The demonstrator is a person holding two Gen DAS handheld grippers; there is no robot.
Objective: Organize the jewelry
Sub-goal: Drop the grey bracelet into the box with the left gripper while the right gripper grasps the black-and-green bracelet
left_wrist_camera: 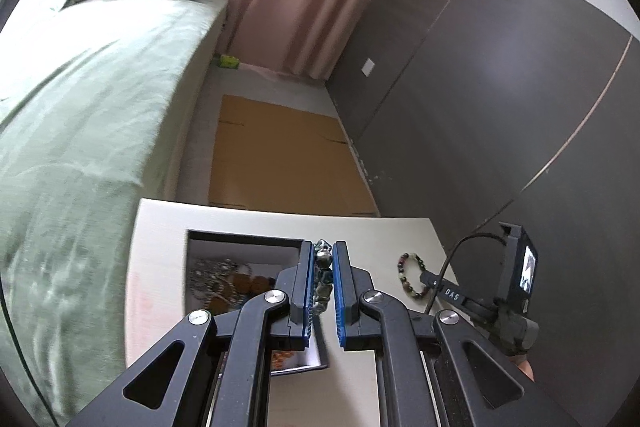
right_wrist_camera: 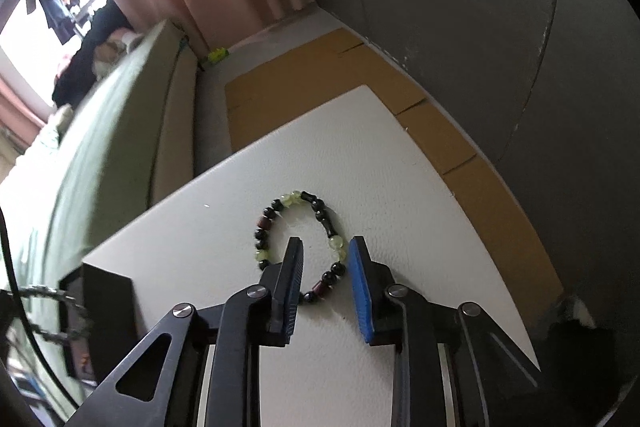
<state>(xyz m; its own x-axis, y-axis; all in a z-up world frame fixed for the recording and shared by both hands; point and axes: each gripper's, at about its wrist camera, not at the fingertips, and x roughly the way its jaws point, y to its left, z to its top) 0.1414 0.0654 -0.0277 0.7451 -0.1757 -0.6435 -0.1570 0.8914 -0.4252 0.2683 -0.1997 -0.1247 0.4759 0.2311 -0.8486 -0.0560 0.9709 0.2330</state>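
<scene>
Left wrist view shows our left tongs nearly closed, pinching a strand of grey-green beads above the open box, which sits toward the table's left edge with a tangle of jewelry inside. Right wrist view shows our right tongs spread wide and holding nothing, one finger inside and one outside the beaded bracelet lying flat mid-table. Flattened cardboard lies on the floor beyond the table's far edge, between the green bed and grey wardrobe.
</scene>
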